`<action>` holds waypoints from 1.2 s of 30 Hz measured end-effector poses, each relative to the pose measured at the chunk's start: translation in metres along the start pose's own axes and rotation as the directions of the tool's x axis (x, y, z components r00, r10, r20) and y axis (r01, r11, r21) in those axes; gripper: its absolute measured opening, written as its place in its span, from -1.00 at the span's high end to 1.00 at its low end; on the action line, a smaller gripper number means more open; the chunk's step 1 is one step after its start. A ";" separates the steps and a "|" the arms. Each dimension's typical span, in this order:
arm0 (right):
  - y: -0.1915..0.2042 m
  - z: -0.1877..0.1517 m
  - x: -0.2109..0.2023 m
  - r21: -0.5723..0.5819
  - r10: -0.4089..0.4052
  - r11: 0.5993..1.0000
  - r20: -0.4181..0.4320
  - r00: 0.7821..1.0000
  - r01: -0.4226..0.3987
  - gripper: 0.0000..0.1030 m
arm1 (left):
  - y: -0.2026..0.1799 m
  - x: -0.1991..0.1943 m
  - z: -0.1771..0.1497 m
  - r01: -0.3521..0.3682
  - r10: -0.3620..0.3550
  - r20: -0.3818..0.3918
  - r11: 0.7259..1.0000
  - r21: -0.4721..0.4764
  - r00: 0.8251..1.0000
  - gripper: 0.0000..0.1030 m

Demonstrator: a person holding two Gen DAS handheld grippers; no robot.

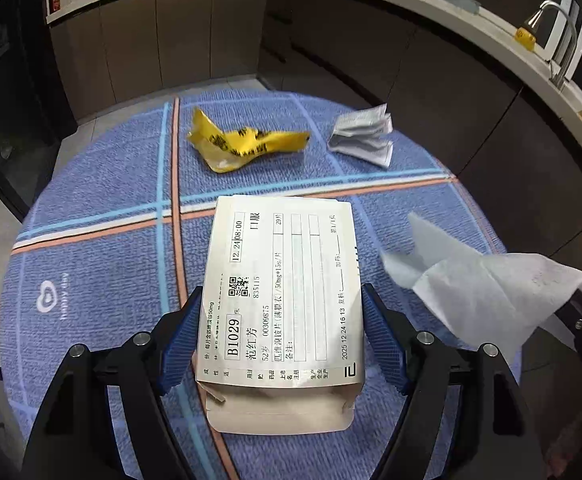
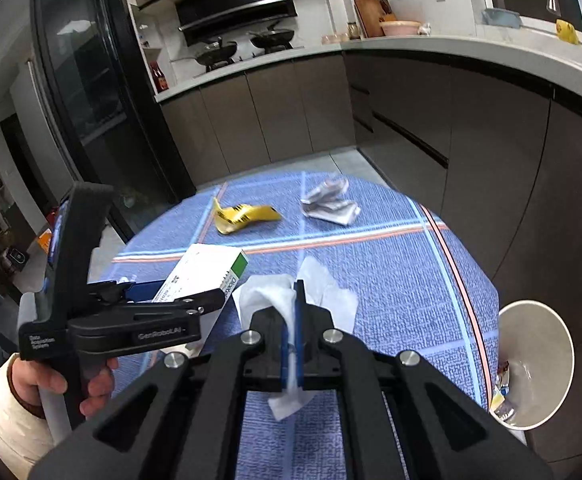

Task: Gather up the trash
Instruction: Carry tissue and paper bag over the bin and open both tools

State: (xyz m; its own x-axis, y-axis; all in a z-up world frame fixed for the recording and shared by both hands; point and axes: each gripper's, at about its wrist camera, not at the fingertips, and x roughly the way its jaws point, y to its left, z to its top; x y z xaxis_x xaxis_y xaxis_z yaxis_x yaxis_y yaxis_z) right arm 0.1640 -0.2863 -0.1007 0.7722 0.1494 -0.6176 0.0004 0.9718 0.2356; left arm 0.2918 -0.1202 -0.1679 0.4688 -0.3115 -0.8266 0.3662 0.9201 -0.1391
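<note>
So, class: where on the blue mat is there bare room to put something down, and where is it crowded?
Free: the mat's right side, between the tissue and the white bin, and in the left wrist view the left part around the heart logo. Crowded: the far end, with the yellow wrapper and crumpled leaflet, and the middle by the medicine box.

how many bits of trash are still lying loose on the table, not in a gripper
2: the yellow wrapper at the far left and the crumpled leaflet to its right. The box sits between the left gripper's fingers; the tissue is in the right gripper.
</note>
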 end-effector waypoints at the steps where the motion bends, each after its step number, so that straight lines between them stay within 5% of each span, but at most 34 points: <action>1: 0.002 0.002 -0.005 -0.003 0.006 1.000 0.013 1.000 -0.006 0.92 | 0.001 -0.008 0.000 0.004 -0.004 0.013 1.000 -0.006 1.000 -0.39; 8: 0.010 0.013 -0.046 -0.029 0.030 0.999 0.097 0.995 -0.027 0.92 | -0.010 -0.072 -0.005 0.042 -0.037 0.093 0.998 -0.053 0.995 -0.39; 20: 0.005 0.018 -0.112 -0.039 0.018 0.999 0.215 0.976 -0.010 0.92 | -0.067 -0.140 -0.022 0.077 -0.078 0.173 0.997 0.008 0.982 -0.39; 36: -0.072 -0.011 -0.183 0.090 -0.160 0.986 0.294 0.942 0.139 0.92 | -0.162 -0.144 -0.023 0.210 -0.240 0.168 0.961 0.178 0.956 -0.39</action>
State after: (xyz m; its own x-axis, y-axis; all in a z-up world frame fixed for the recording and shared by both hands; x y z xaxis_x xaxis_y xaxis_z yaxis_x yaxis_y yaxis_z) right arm 0.0156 -0.3816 -0.0124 0.9144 -0.0681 -0.3990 0.1648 0.9629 0.2135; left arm 0.1470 -0.2189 -0.0388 0.4953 -0.5583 -0.6656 0.5934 0.7770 -0.2101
